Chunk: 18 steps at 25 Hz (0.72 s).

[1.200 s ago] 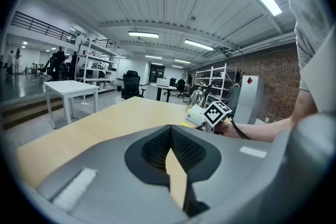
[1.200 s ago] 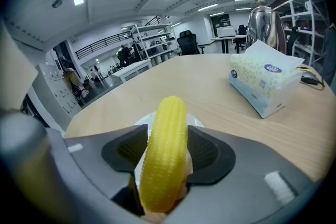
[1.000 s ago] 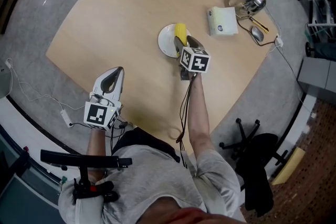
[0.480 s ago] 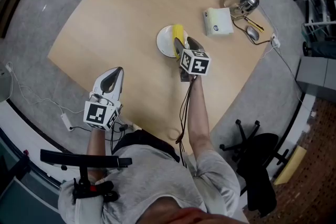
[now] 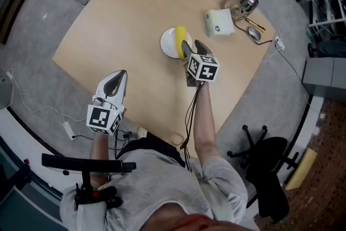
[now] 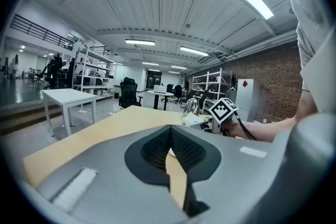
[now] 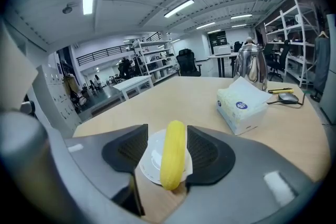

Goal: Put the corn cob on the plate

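While the corn cob (image 7: 172, 157) lies on the plate (image 7: 149, 161), right tongs (image 7: 167, 140) gape around it; left tongs (image 6: 170, 138) are pressed together.

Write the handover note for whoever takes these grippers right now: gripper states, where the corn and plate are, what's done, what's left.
Left gripper: shut, empty, away from the job.
Right gripper: jaws apart around the corn cob, with a gap on one side.
Corn cob: lies across the white plate, near end past the rim.
Done: corn appears set on the plate.
Left: back the right gripper off and check the corn stays put.
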Available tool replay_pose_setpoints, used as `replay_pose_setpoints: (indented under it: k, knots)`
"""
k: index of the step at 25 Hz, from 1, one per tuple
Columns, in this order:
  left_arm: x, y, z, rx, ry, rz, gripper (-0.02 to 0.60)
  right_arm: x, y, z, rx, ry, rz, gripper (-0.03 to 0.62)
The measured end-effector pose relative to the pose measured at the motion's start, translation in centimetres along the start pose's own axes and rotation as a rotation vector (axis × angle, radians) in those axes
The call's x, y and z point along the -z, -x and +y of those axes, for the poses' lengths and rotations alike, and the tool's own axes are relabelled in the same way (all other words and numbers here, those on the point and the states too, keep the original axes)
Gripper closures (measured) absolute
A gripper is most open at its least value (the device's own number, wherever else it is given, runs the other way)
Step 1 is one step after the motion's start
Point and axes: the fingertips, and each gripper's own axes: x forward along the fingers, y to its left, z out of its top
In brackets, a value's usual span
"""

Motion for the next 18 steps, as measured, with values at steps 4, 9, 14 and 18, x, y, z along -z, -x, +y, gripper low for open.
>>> replay_pose_setpoints:
  k: [4, 9, 14, 18]
  knots:
    - [0.3, 0.2, -0.1, 0.009, -0.007, -0.013, 0.561, -0.1, 0.7, 0.2, 0.008, 0.007, -0.024, 0.356]
    - [0.1, 1.4, -0.7, 0.012, -0.015, -0.025, 0.561, -0.5, 2.7, 0.8, 0.011, 0.009, -0.056, 0.359]
    - [0.1, 1.1, -0.5, 0.014, -0.019, -0.047, 0.561, -1.0, 3.3, 0.7, 0.015, 0.016, -0.087, 0.362]
    - [-0.6, 2.3, -1.0, 0.013, -0.025, -0.069, 0.561, -1.3, 5.3, 1.5, 0.016, 0.022, -0.111, 0.364]
